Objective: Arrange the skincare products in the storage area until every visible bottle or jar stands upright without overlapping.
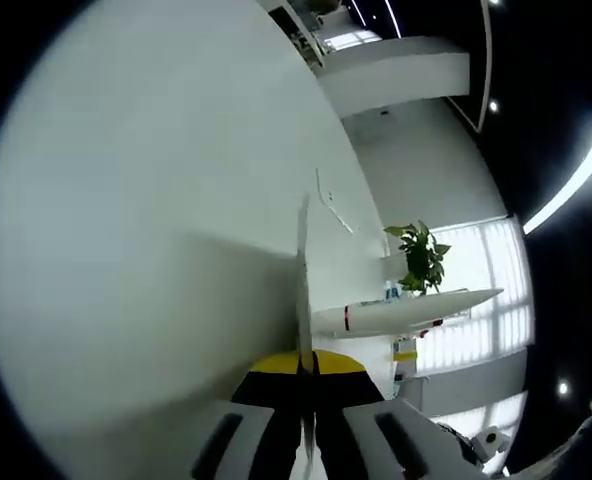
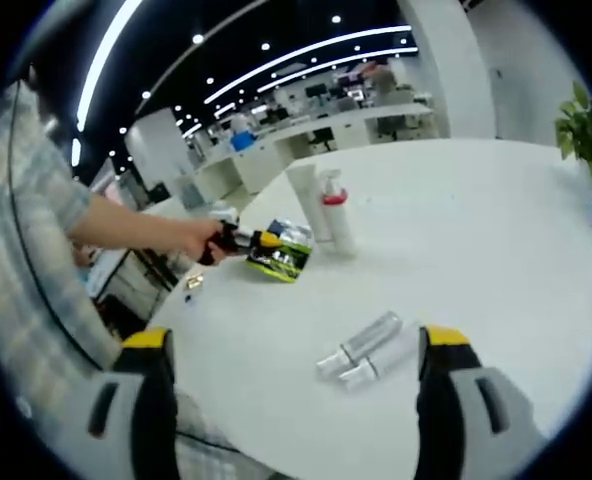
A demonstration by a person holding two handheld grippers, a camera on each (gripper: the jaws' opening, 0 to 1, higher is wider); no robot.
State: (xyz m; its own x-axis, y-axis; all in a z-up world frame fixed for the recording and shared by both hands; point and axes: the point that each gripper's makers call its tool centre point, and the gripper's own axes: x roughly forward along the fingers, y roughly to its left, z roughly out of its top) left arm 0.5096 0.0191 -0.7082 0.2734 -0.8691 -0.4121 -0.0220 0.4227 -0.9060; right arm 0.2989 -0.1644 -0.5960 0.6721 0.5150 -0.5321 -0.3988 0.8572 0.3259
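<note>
Two tubes [image 2: 361,352] are lying flat on the white worktop [image 2: 476,230], side by side and touching, directly ahead of your right gripper [image 2: 294,400] and between the lines of its two jaws. Their long axes are running diagonally across the right gripper view, from lower left to upper right, caps toward you. That is the relation to watch: the tubes are lying askew to the gap between the jaws, so you are likely needing to roll your wrist before closing.

Two upright items are standing farther back, close together: one tall white bottle [image 2: 308,200] and one pump bottle [image 2: 336,215] with a red collar.

One green-and-black packet [image 2: 282,255] is lying just left of them, with your left gripper [image 2: 238,240] reaching at it in the right gripper view; whether that gripper is touching the packet, you cannot tell.

Jaw state, right: spread wide, grasping nothing. Jaw state, left: in the left gripper view the left gripper is pressing its jaws together, with a thin flat edge rising between them; what that edge belongs to you cannot tell.

Nearer hand for the tubes: the right.
</note>
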